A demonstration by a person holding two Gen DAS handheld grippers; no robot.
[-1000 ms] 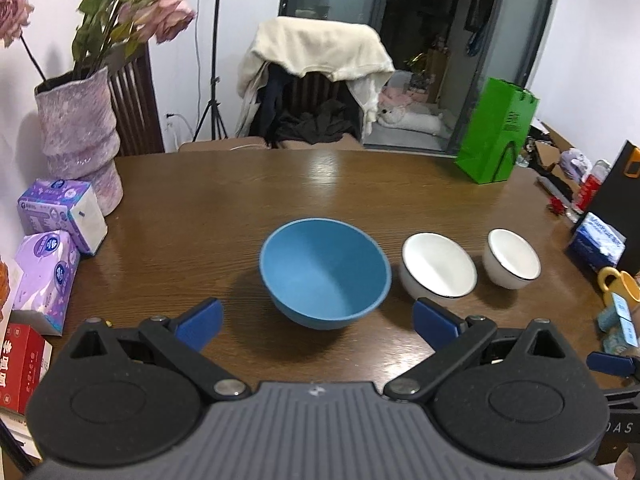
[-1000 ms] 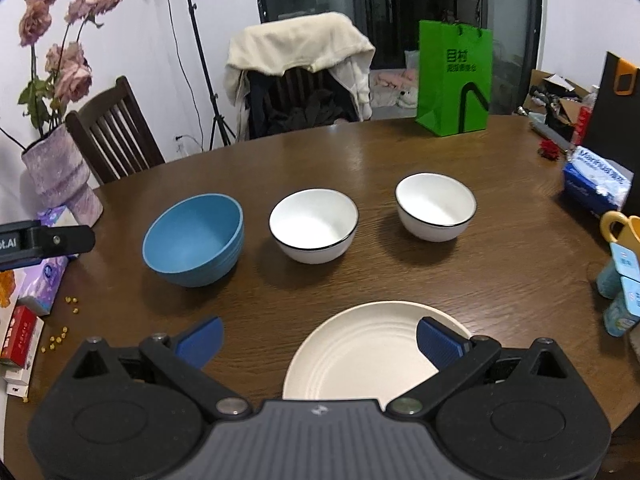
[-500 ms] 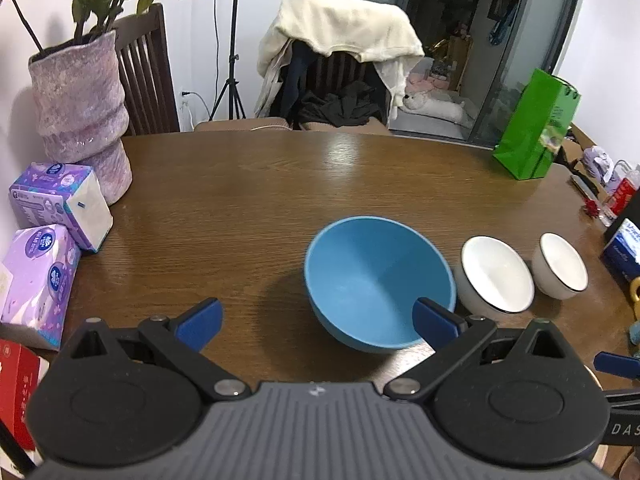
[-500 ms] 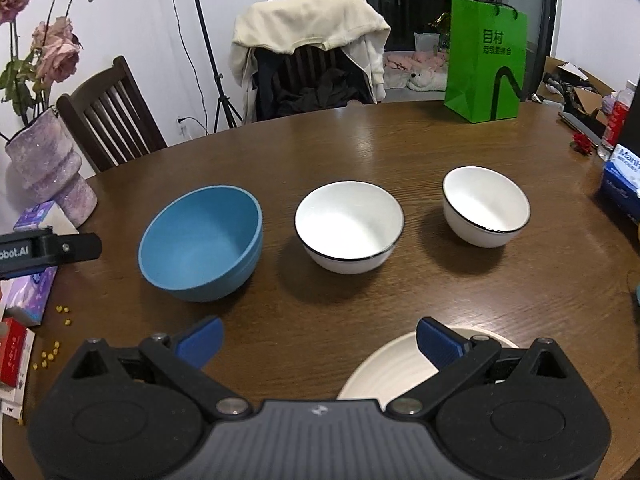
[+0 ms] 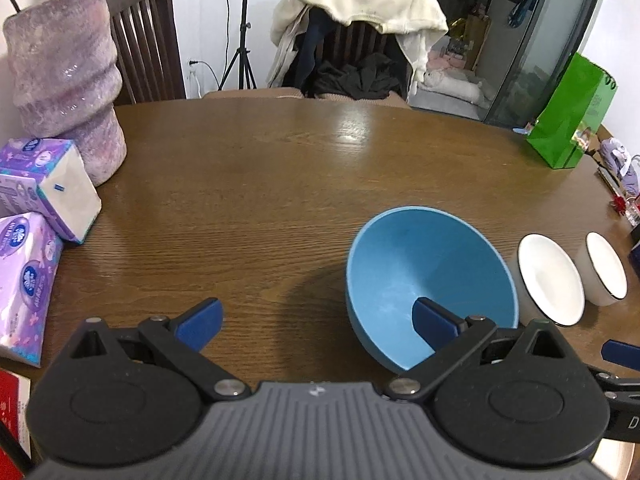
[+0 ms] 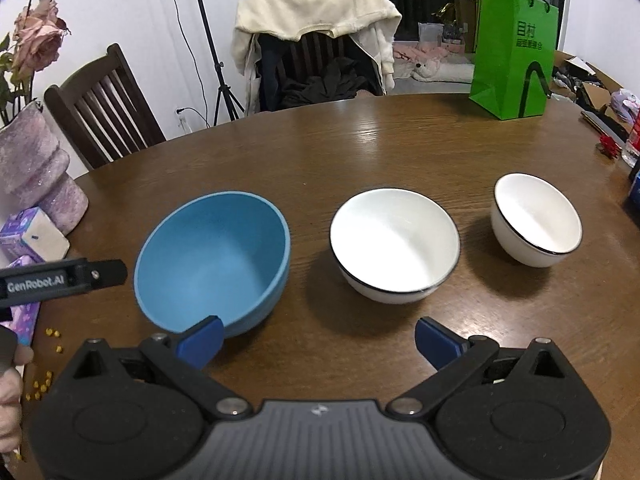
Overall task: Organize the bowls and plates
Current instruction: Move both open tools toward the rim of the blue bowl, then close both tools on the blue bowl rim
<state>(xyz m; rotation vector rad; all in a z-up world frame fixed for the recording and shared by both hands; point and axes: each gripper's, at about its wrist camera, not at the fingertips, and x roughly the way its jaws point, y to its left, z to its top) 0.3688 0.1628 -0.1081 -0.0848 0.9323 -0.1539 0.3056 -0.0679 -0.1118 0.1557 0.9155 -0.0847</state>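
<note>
Now the left gripper (image 5: 316, 318) is spread wide, its right finger over the blue bowl (image 5: 430, 280). Likewise wide and empty, the right gripper (image 6: 318, 340) hangs before 2 white bowls (image 6: 394, 244) on the table (image 6: 400, 144).

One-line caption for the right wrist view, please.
Open right gripper faces a blue bowl and two white bowls in a row.

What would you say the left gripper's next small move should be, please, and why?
Probably ease the left gripper slightly right and forward so its open jaws straddle the near wall of the blue bowl. Its right finger already shows against the bowl's inside, while the left finger is over bare table, away from the bowl. Nothing is gripped yet.
</note>
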